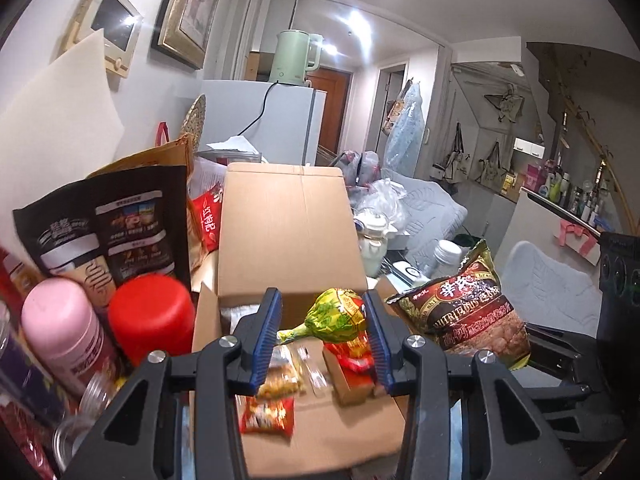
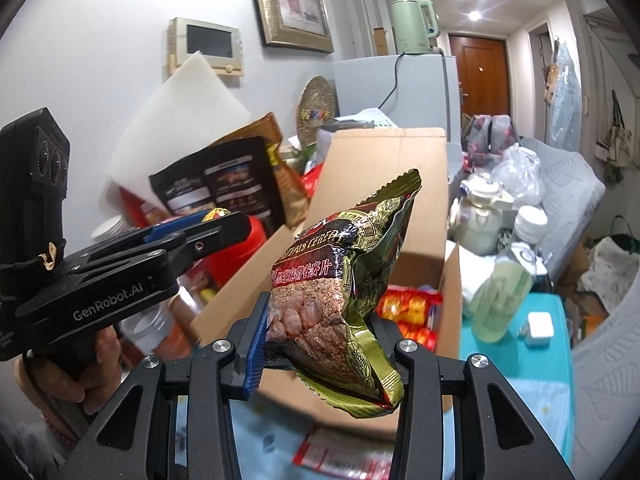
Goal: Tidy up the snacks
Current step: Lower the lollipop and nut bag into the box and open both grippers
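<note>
In the left wrist view my left gripper point(image 1: 320, 298) is shut on a green-and-yellow wrapped snack point(image 1: 340, 314), held above the open cardboard box point(image 1: 280, 220). Several small red and yellow snack packets point(image 1: 266, 414) lie inside the box. In the right wrist view my right gripper point(image 2: 320, 312) is shut on a gold and dark-red cereal bag point(image 2: 344, 300), which hangs upright before the same box point(image 2: 384, 168). This bag point(image 1: 464, 304) also shows to the right in the left wrist view. The left gripper point(image 2: 208, 226) appears at the left of the right wrist view, held by a hand point(image 2: 80, 372).
A pink bottle point(image 1: 60, 320), a red-lidded jar point(image 1: 150, 312) and a black snack bag point(image 1: 108, 232) crowd the box's left side. A white teapot point(image 2: 480, 208) and a pale green bottle point(image 2: 500, 292) stand to its right on the teal tablecloth point(image 2: 512, 380). A fridge point(image 2: 420, 88) stands behind.
</note>
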The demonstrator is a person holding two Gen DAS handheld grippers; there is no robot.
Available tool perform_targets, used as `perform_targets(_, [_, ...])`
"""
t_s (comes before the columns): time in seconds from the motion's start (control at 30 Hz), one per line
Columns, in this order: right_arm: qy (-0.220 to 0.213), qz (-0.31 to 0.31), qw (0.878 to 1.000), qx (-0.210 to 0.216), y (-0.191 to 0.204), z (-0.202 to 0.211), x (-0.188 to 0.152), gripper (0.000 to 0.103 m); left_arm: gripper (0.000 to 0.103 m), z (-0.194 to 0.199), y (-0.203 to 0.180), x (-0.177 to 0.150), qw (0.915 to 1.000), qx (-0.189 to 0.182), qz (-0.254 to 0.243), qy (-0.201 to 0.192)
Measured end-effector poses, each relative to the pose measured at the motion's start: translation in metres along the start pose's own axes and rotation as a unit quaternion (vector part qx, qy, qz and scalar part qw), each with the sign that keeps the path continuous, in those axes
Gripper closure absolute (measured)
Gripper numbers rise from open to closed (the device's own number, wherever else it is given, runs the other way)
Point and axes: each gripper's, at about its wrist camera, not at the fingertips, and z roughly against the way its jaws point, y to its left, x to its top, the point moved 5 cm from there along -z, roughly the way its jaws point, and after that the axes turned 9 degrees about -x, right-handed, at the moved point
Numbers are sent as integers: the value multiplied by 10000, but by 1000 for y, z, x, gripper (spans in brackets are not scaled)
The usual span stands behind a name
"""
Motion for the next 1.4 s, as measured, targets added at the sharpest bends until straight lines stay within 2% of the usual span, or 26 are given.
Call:
perform_targets(0.23, [129, -182, 9997, 45, -17, -49, 15, 63, 62, -37, 23, 16, 9991, 416, 42, 32])
perform_targets(0.43, [260, -355, 9990, -15, -30, -83, 19, 63, 62, -70, 43, 15, 9980, 562, 97, 284])
perform_targets(0.57, [415, -354, 9985, -109, -35, -108, 17, 63, 62, -94, 49, -1, 9962, 621, 26, 603])
perform_targets(0.93, [857, -409, 9948, -358, -40, -137, 0, 63, 62, -137, 59, -30, 9860, 1074, -121, 1267])
perform_targets(1.13, [1253, -307, 9902, -541, -38, -156, -13, 63, 62, -153, 74, -44, 9760, 1341, -97, 1713])
perform_targets(1.4, [1467, -167, 9862, -744, -36, -166, -22, 62, 62, -163, 81, -54, 9712, 1348, -40, 1966])
